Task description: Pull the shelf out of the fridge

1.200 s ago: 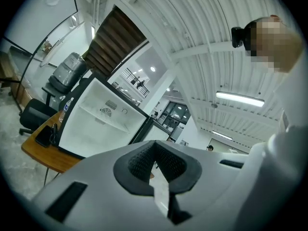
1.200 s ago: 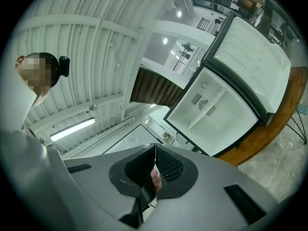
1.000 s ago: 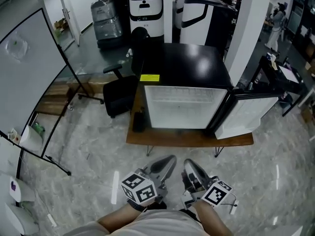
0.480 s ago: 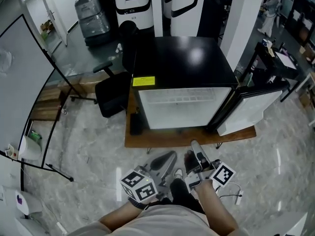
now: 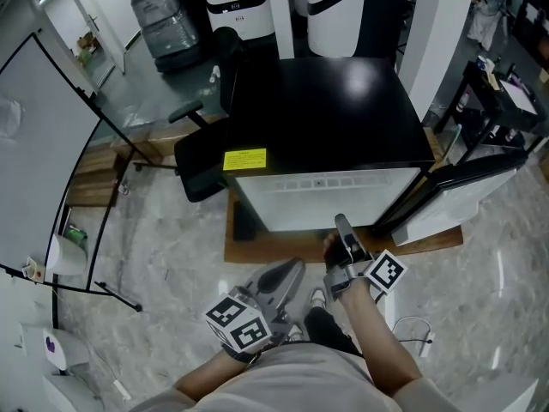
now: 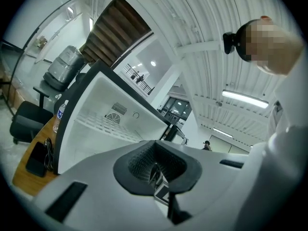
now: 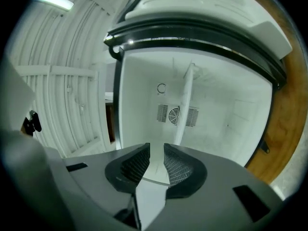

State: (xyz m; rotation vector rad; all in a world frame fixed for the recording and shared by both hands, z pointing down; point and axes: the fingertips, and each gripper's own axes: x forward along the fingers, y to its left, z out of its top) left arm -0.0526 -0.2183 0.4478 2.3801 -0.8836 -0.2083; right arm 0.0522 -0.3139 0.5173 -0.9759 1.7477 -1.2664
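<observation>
A black mini fridge [image 5: 326, 110] stands on a low wooden platform [image 5: 274, 245], its door [image 5: 455, 200] swung open to the right. Inside the white compartment a white wire shelf [image 5: 322, 183] runs across. In the right gripper view, which is rolled sideways, that shelf [image 7: 185, 105] shows edge-on as a white bar. My right gripper [image 5: 341, 227] reaches up to the fridge's open front. Its jaws are opening, and a narrow gap between them lines up with the shelf [image 7: 156, 165], nothing pressed. My left gripper [image 5: 287, 275] hangs back lower left, shut and empty [image 6: 154, 165].
A black office chair [image 5: 202, 157] sits left of the fridge, and a water bottle [image 6: 59, 114] and a dark pouch [image 6: 36, 158] rest on the platform's left end. A whiteboard stand [image 5: 51, 144] is at the far left. A black table [image 5: 493, 101] stands behind the door.
My right gripper has moved forward from beside the left one to the fridge's open front, and its jaws have parted. The view has closed in on the fridge. The left gripper stays back.
</observation>
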